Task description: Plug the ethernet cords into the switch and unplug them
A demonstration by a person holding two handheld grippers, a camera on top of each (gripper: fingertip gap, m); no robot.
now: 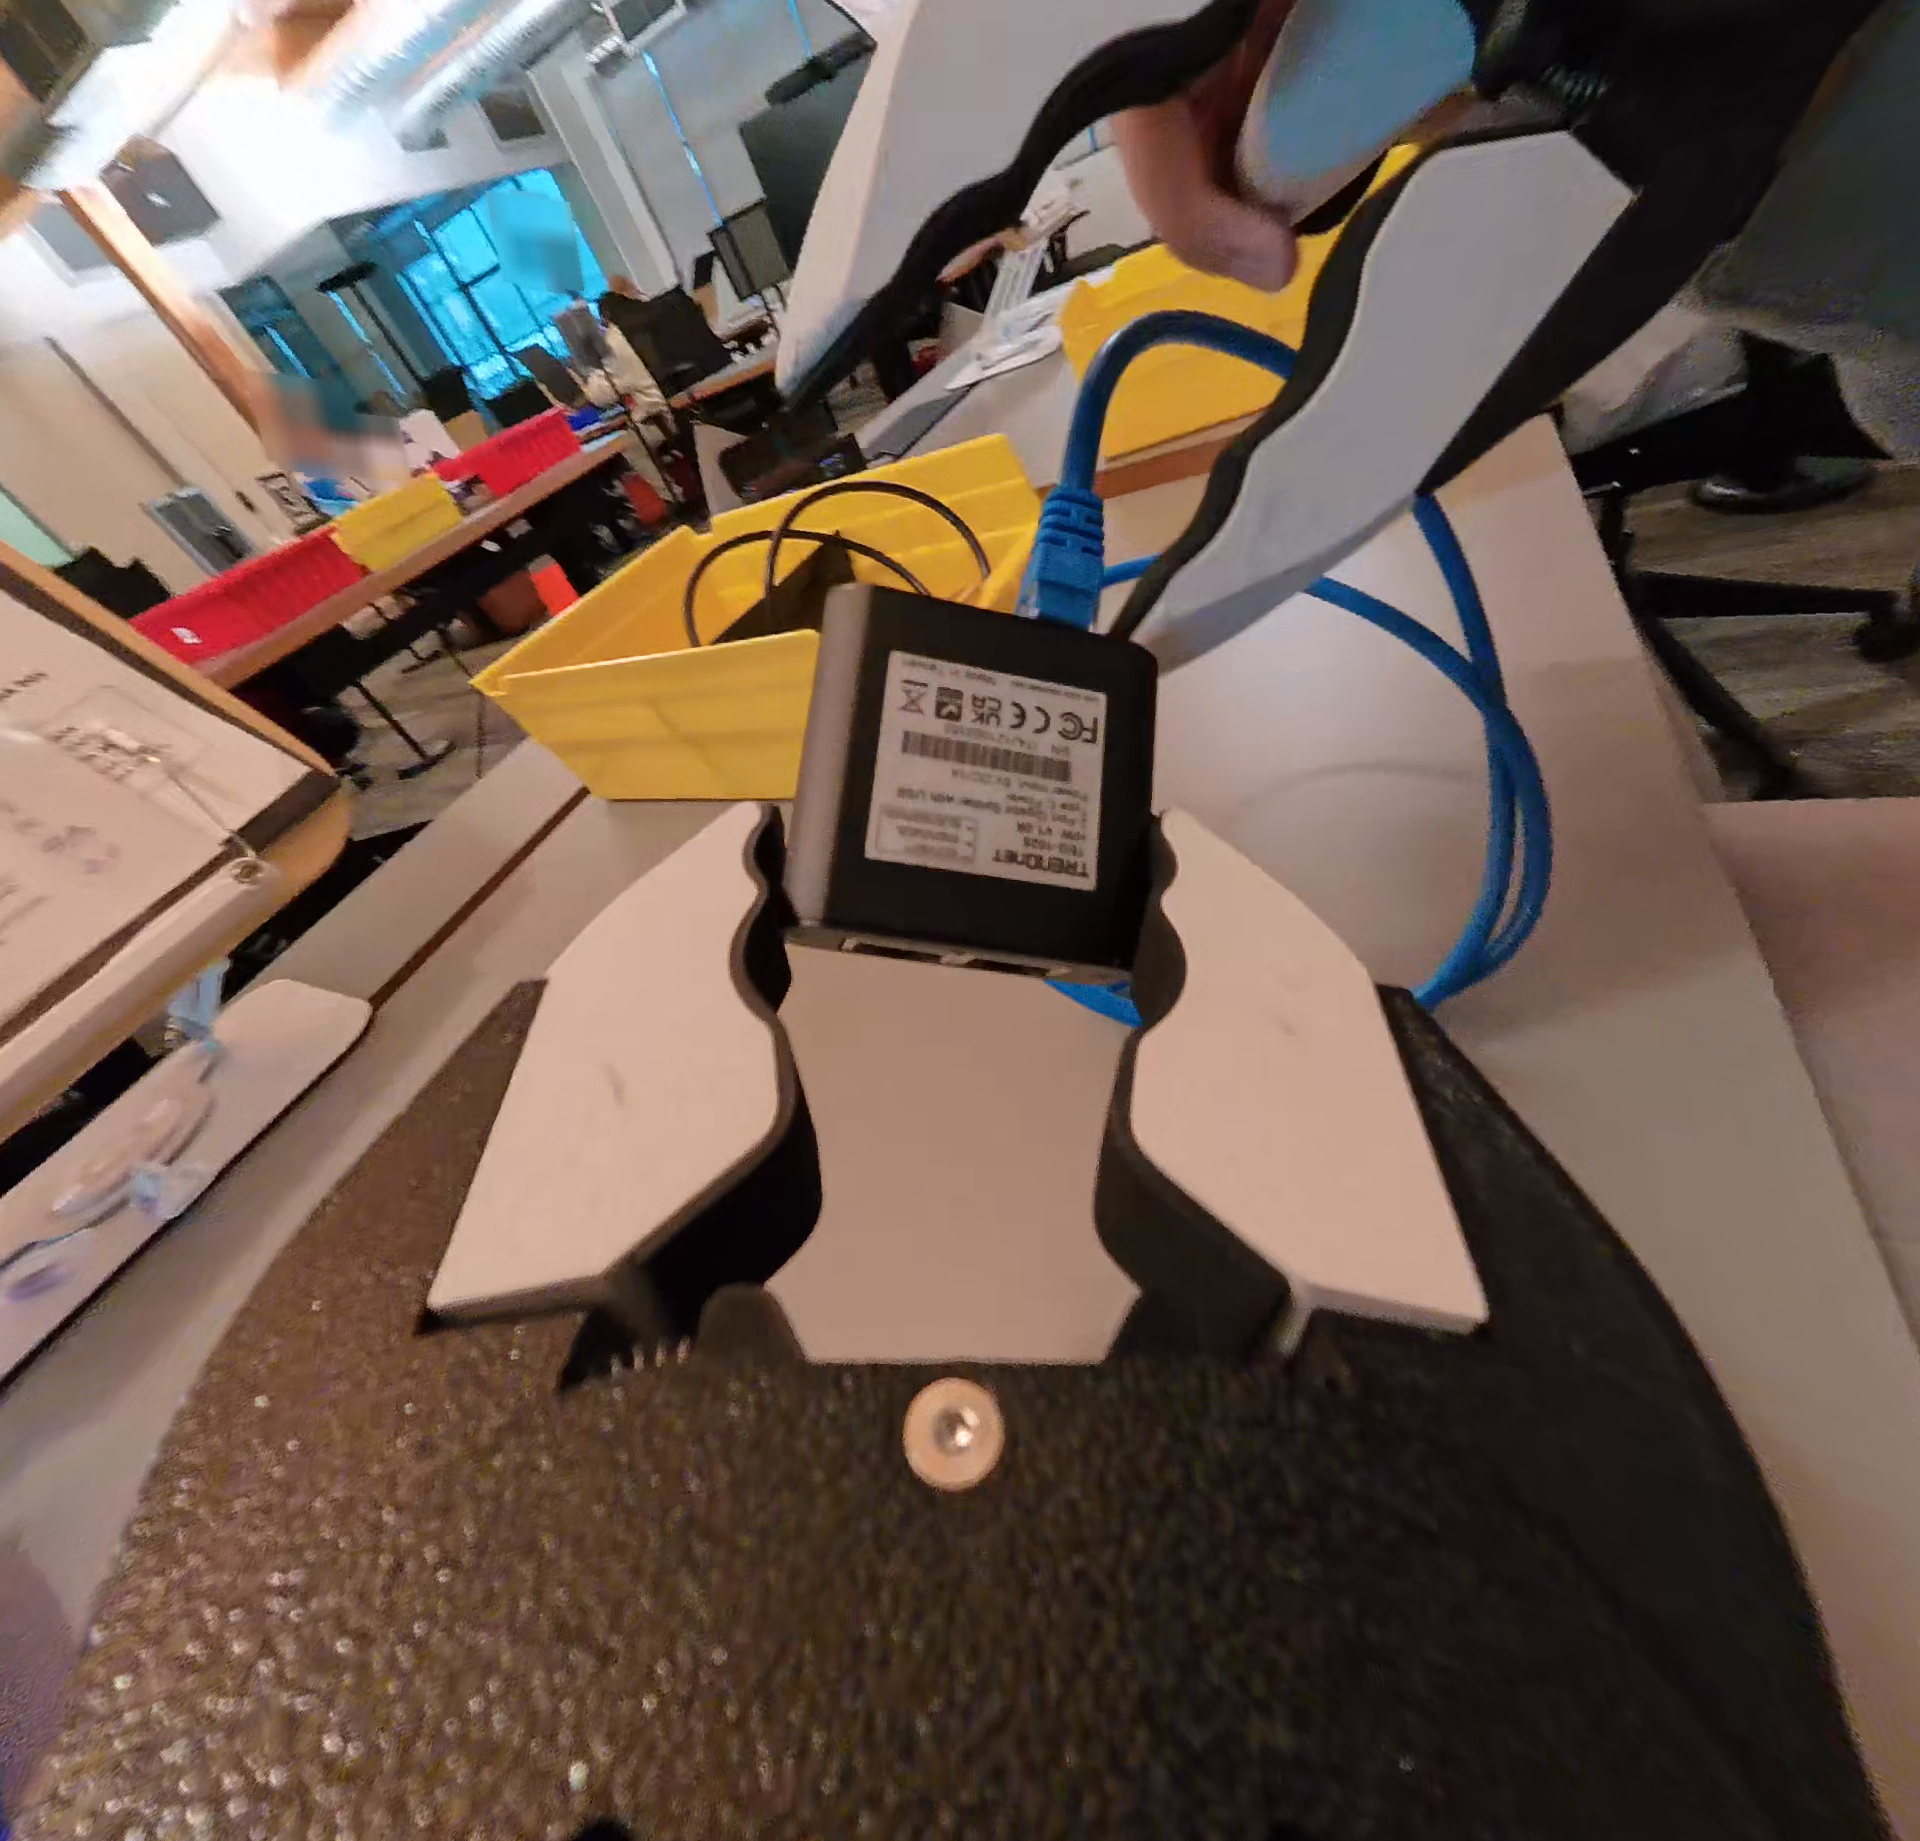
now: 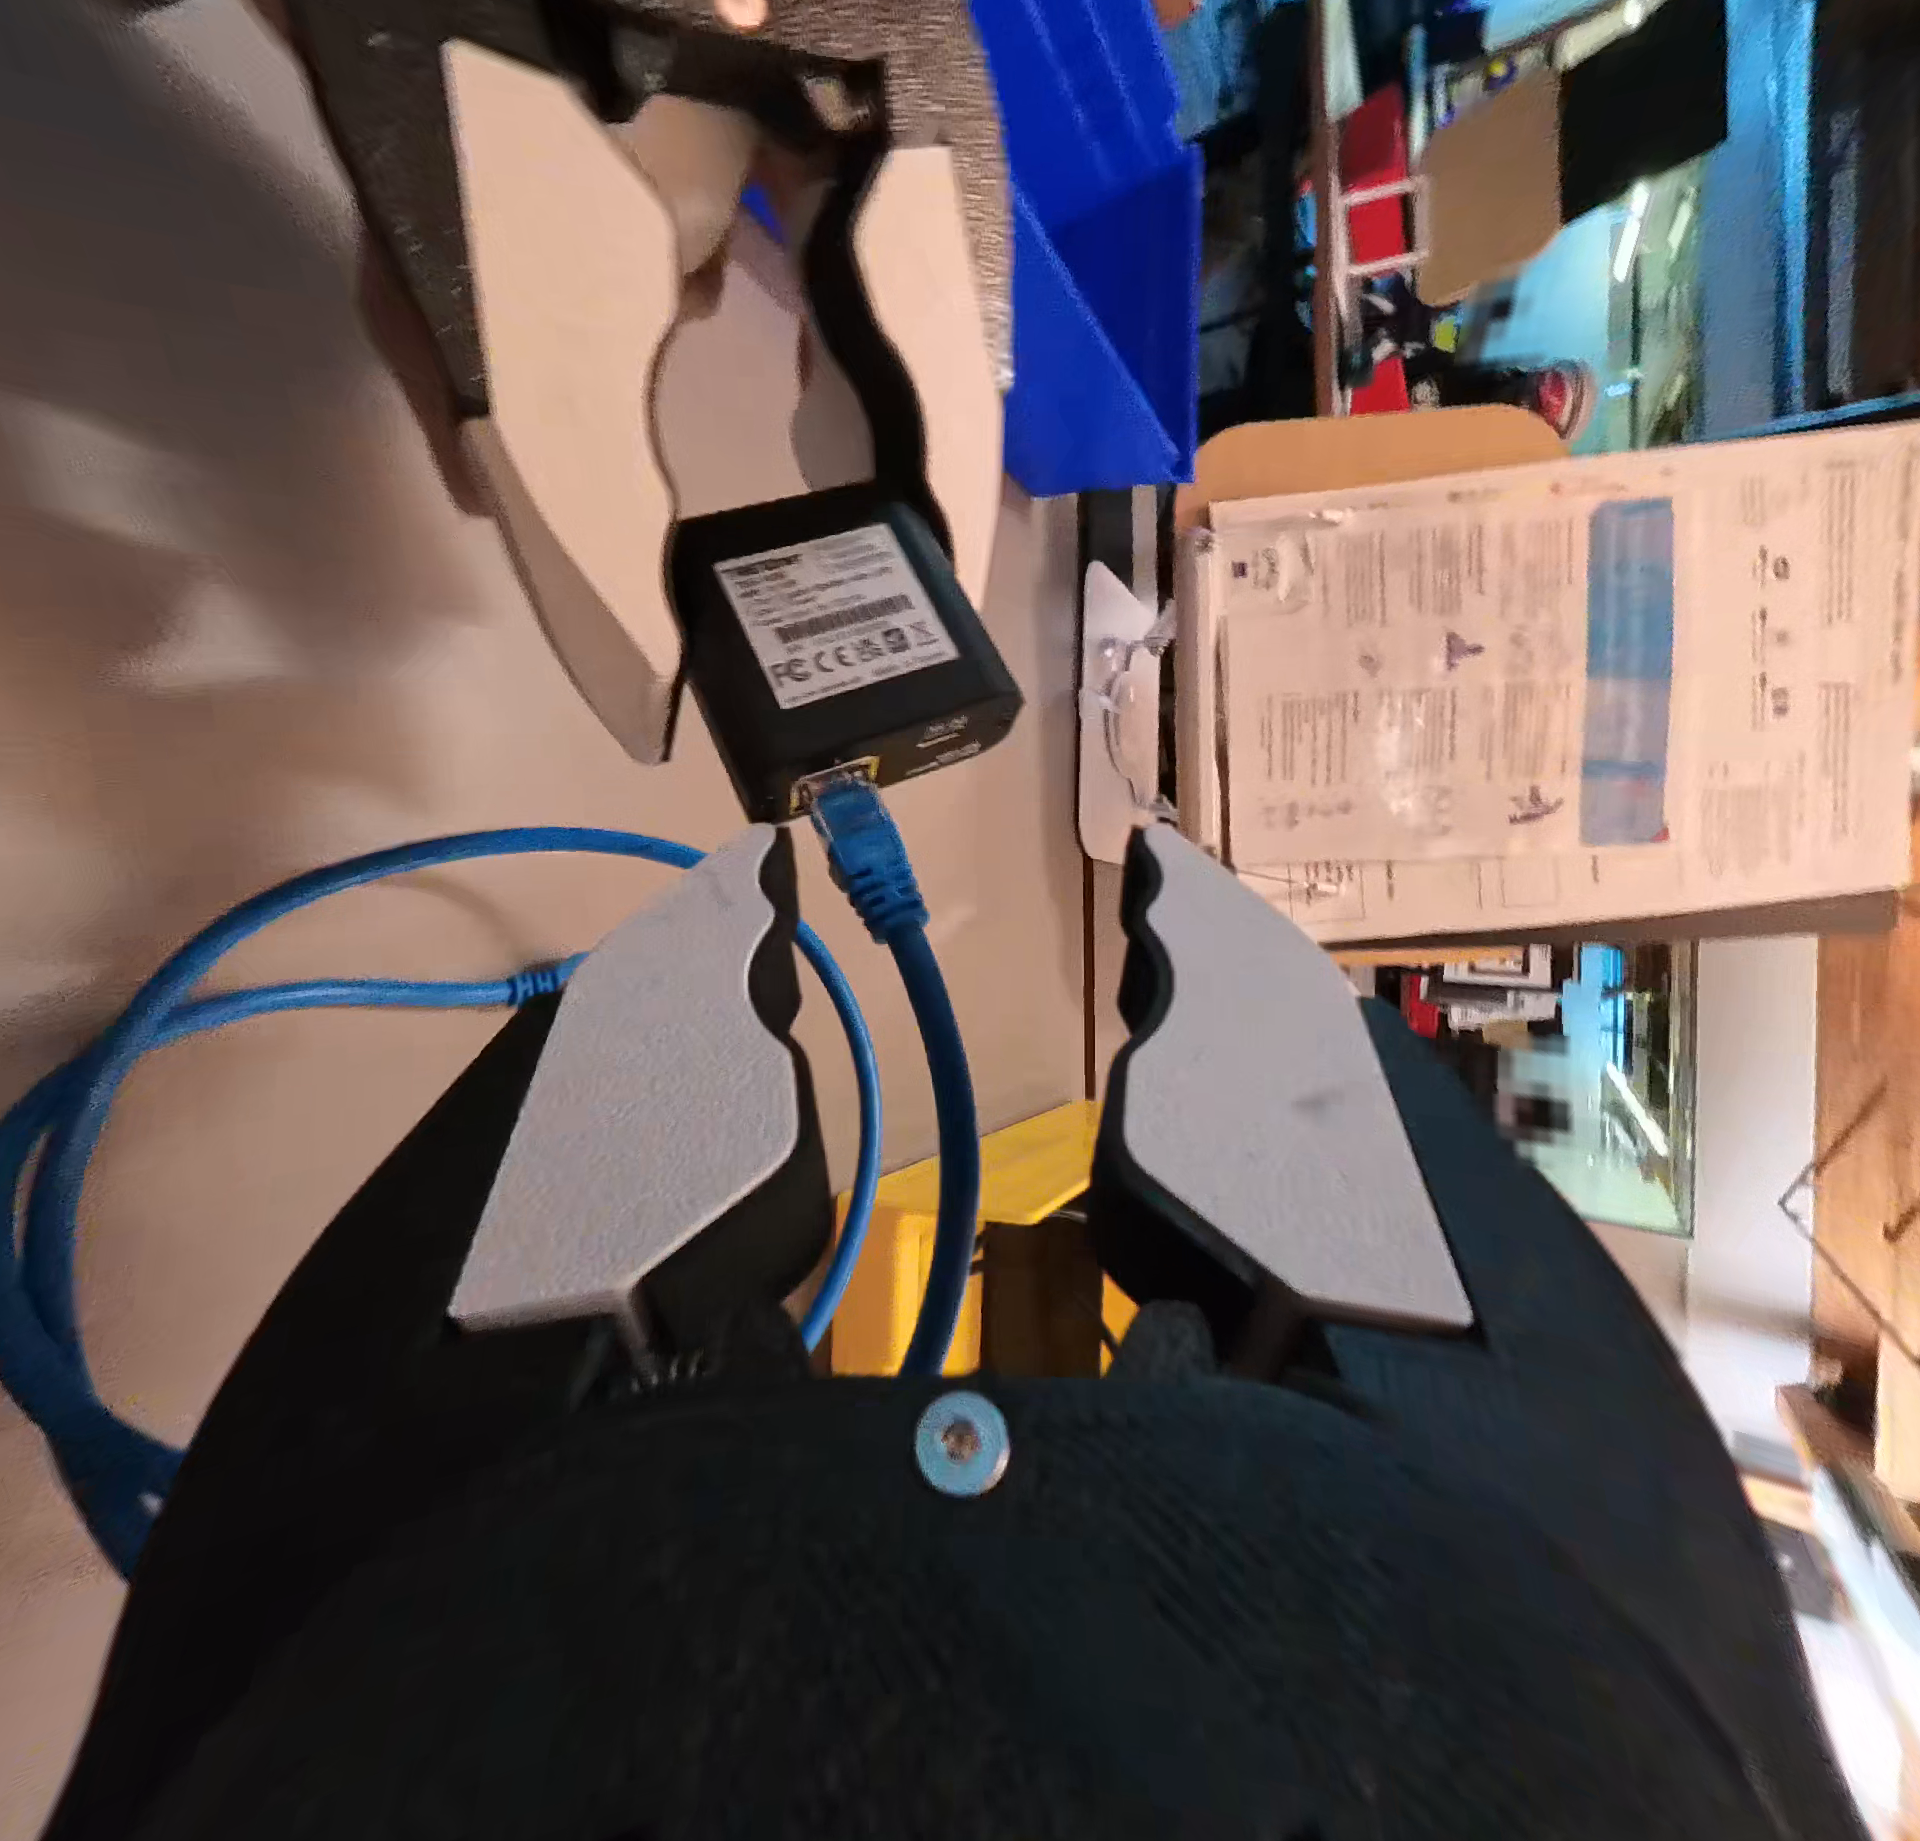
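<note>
My left gripper (image 1: pixel 966 856) is shut on a small black switch (image 1: pixel 977 763) and holds it above the table (image 1: pixel 1299 752), white label side up. A blue ethernet cord (image 1: pixel 1081 420) has its plug (image 1: pixel 1065 555) in the switch's far end. In the right wrist view the left gripper (image 2: pixel 810 638) comes from the top holding the switch (image 2: pixel 842 648). The blue plug (image 2: pixel 862 835) sits in the port. My right gripper (image 2: pixel 956 846) is open just behind the plug. The cord (image 2: pixel 951 1116) runs between its jaws, not clamped. One of its fingers (image 1: pixel 1351 420) shows in the left wrist view.
A yellow bin (image 1: pixel 644 690) stands behind the switch, with a thin black cable (image 1: pixel 831 513) looping into it. A blue bin (image 2: pixel 1091 233) and a cardboard box with printed sheets (image 2: pixel 1558 669) lie beside the table. Loose blue cord (image 1: pixel 1507 804) coils on the table.
</note>
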